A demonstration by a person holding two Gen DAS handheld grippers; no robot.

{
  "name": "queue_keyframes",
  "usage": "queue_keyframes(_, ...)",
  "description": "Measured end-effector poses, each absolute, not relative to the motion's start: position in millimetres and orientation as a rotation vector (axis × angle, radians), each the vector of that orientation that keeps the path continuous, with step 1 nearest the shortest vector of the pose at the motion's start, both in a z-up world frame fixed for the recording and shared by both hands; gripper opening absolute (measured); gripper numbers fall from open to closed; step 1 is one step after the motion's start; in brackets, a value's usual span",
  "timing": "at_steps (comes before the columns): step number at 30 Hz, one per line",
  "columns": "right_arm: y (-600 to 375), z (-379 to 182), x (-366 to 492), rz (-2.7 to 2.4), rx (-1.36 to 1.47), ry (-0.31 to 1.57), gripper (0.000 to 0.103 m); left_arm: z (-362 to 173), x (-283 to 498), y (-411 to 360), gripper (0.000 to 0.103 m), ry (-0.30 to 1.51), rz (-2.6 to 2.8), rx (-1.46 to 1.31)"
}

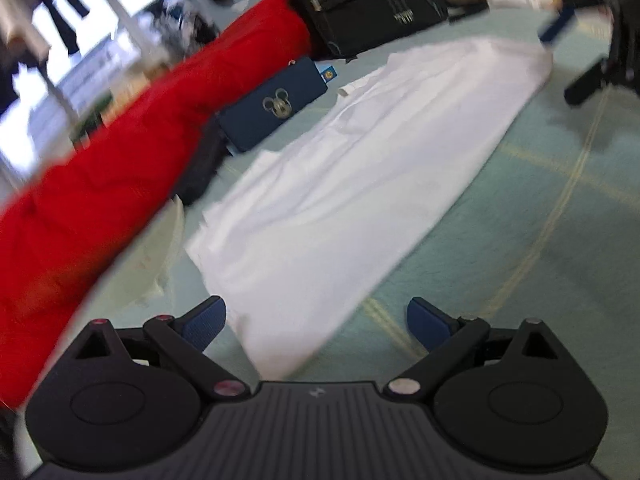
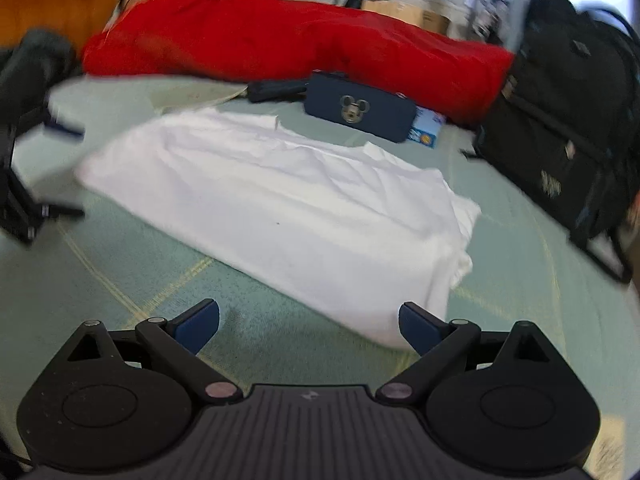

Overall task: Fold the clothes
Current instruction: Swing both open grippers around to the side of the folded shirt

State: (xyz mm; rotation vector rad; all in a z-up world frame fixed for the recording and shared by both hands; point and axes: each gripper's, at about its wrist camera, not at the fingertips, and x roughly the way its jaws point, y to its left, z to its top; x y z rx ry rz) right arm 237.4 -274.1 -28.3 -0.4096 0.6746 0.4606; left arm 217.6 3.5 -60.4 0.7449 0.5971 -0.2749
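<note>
step: folding in hand, my guess | white cotton garment [image 2: 276,200] lies long and flat on pale green carpeted floor [image 2: 120,280] | left claw [image 1: 316,320] released, over its near end | right claw [image 2: 309,322] released, empty | next: grip both ends.

Blur and cut-offs, both wrist views.
Red garment [image 1: 120,184] smeared by motion, cut by the left frame edge; its far end in the right wrist view [image 2: 280,40] is soft too. White cloth [image 1: 352,168]: near corner blurred, folds there unreadable. Black bag [image 2: 572,128] cropped at the right edge, its label too small to read. Background shelving beyond is washed out, contents indistinct.
</note>
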Motion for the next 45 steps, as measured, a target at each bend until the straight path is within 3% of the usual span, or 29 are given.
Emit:
queue_keyframes(6, -233.6, -50.6, 236.5, 0.439, -0.774, 0.585, 0.1, -76.0, 214.5, -25.3, 0.097, 0.493, -0.277, 1.012)
queue_keyframes(12, -192.8, -58.6, 247.6, 0.481, -0.942, 0.496, 0.101, -80.5, 225.9, -59.8, 0.097, 0.43, -0.317, 1.075)
queue_keyframes(18, -177.0, -62.6, 266.7, 0.518, -0.968, 0.464, 0.103, -86.4, 238.5, -80.4, 0.097, 0.4, -0.343, 1.091)
queue_keyframes(30, -245.2, -64.6, 281.0, 0.318, -1.031, 0.501, 0.103, -88.0, 245.7, -40.8, 0.098, 0.433, -0.223, 1.141)
queue_keyframes(33, -227.7, -71.5, 275.5, 0.328, -1.085, 0.457, 0.098, -93.4, 246.7, -57.6, 0.094, 0.398, -0.224, 1.173)
queue_keyframes(36, -209.8, -74.8, 268.9, 0.382, -1.103, 0.419, 0.086, -94.8, 250.0, -71.9, 0.09, 0.39, -0.237, 1.172)
queue_keyframes(45, -235.6, -75.9, 273.9, 0.351, -1.196, 0.407, 0.086, -94.4, 252.7, -39.8, 0.086, 0.438, -0.2, 1.228)
